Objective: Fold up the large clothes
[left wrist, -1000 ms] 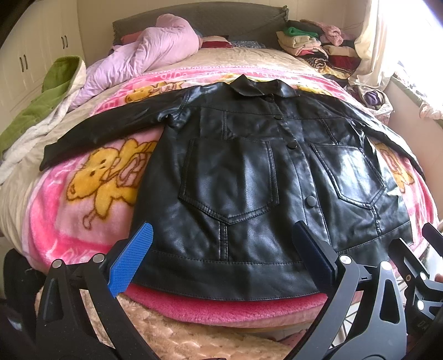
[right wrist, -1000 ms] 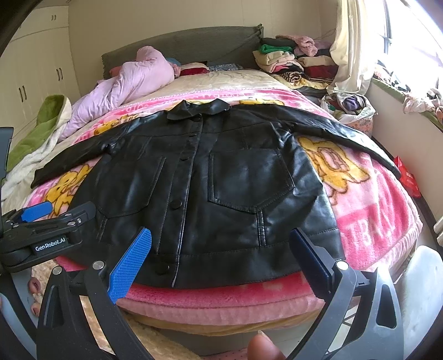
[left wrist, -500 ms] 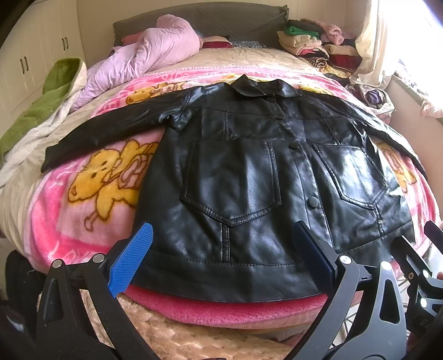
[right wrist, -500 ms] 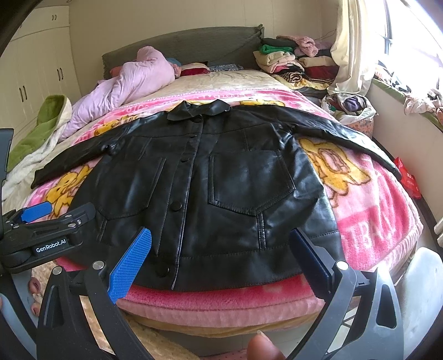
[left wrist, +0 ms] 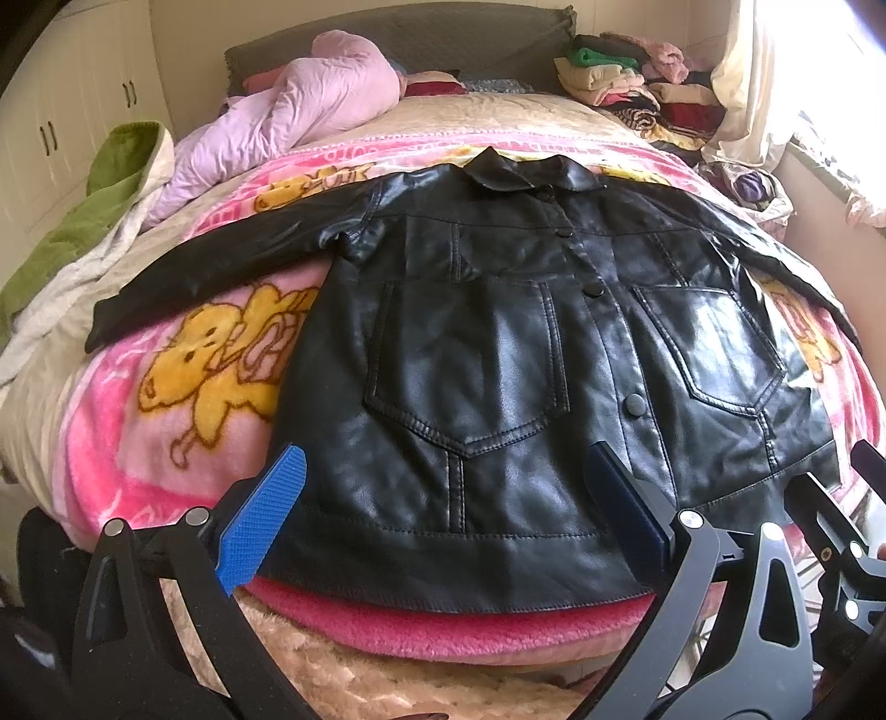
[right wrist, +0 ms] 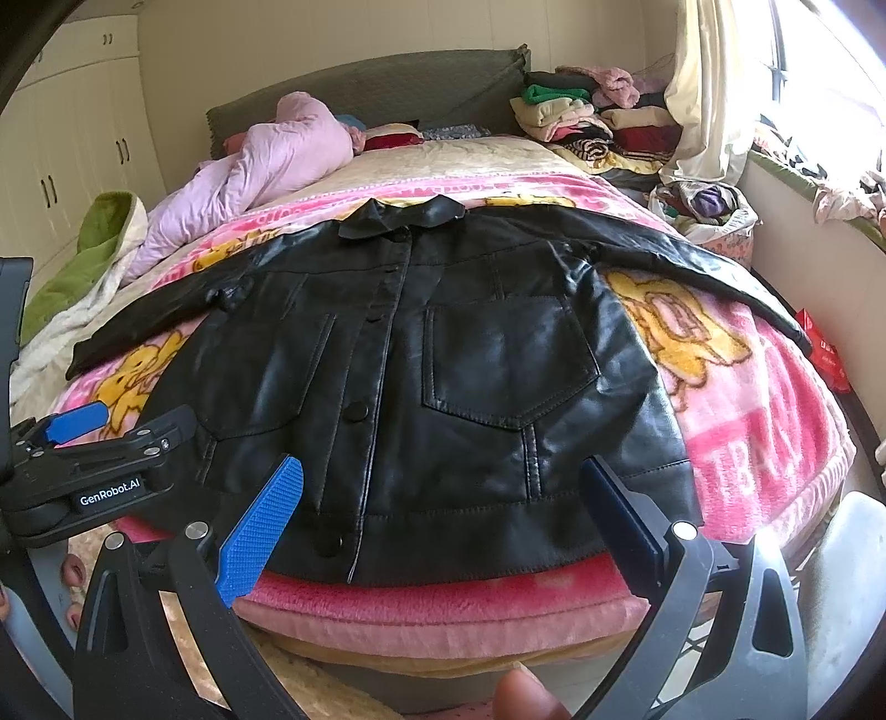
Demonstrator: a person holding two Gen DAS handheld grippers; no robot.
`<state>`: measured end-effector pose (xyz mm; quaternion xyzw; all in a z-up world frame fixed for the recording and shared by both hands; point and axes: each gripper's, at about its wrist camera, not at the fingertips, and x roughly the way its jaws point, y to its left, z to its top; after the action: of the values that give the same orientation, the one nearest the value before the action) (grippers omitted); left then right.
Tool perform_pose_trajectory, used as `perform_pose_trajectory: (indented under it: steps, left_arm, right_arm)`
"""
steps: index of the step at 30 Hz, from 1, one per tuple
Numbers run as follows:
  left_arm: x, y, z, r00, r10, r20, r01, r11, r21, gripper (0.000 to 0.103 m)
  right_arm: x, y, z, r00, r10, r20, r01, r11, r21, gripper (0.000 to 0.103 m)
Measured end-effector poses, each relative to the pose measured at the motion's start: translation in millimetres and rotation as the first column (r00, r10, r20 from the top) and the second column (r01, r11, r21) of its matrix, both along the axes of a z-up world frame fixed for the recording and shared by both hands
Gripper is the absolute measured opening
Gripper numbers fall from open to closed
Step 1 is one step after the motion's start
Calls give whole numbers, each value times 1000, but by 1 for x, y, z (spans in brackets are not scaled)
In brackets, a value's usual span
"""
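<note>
Lying flat and front-up across the foot half of the bed, the black leather jacket point(left wrist: 498, 376) has a glossy, creased skin with stitched seams, two pointed patch pockets, round snap buttons down the placket and a small folded collar at twelve o'clock; its sleeves are spread straight out toward nine and three o'clock, and its hem hangs level with the bed's near edge.

At far left a crumpled green fleece blanket point(left wrist: 105, 205) lies at about ten o'clock of the jacket, with pale wardrobe doors point(left wrist: 50, 127) behind it; next comes a puffy lilac quilted coat point(left wrist: 288, 116), bunched against the dark padded headboard point(left wrist: 421, 33); under the jacket spreads a fuzzy pink blanket point(left wrist: 183, 410) printed with yellow cartoon bears.

The left gripper point(left wrist: 443, 509) hovers over the hem at six o'clock, its jaws released and spread wide, nothing between them; its textured blue pad point(left wrist: 260, 520) sits off the jacket's left corner. In the right wrist view the same jacket point(right wrist: 443, 376) fills the middle; the right gripper point(right wrist: 443, 509) is likewise spread apart and empty above the hem; a fingertip point(right wrist: 526, 698) shows at the bottom edge.

At one o'clock a stack of folded clothes point(right wrist: 581, 116) stands by the headboard; a cream curtain point(right wrist: 709, 94) hangs further right; a red packet point(right wrist: 825, 354) lies at three o'clock beside the bed.
</note>
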<state>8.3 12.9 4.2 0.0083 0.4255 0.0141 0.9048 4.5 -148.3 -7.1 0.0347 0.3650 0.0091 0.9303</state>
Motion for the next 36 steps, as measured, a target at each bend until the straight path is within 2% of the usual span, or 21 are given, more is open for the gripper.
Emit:
perform_pose_trajectory:
  steps: [7,17,25,36]
  left_arm:
    - [24,8,4,1000,9,1,-9,1000,23,94]
    - [68,15,35,998,52,40,-54,997,49,94]
    - [120,26,48,994,103,44,-105,993,49,94]
    - [182,16,59,993,103,56,-106,993,48,94]
  right_arm:
    - [15,-5,-1,1000,5,-1,-5,1000,18,99]
    - [52,-14,15,999,32,20,-33,999,36,99]
    - [108,-27,37,998,65,12,-66,990,123,99]
    - [178,-55,55,1000,15,24,-18,991,136,99]
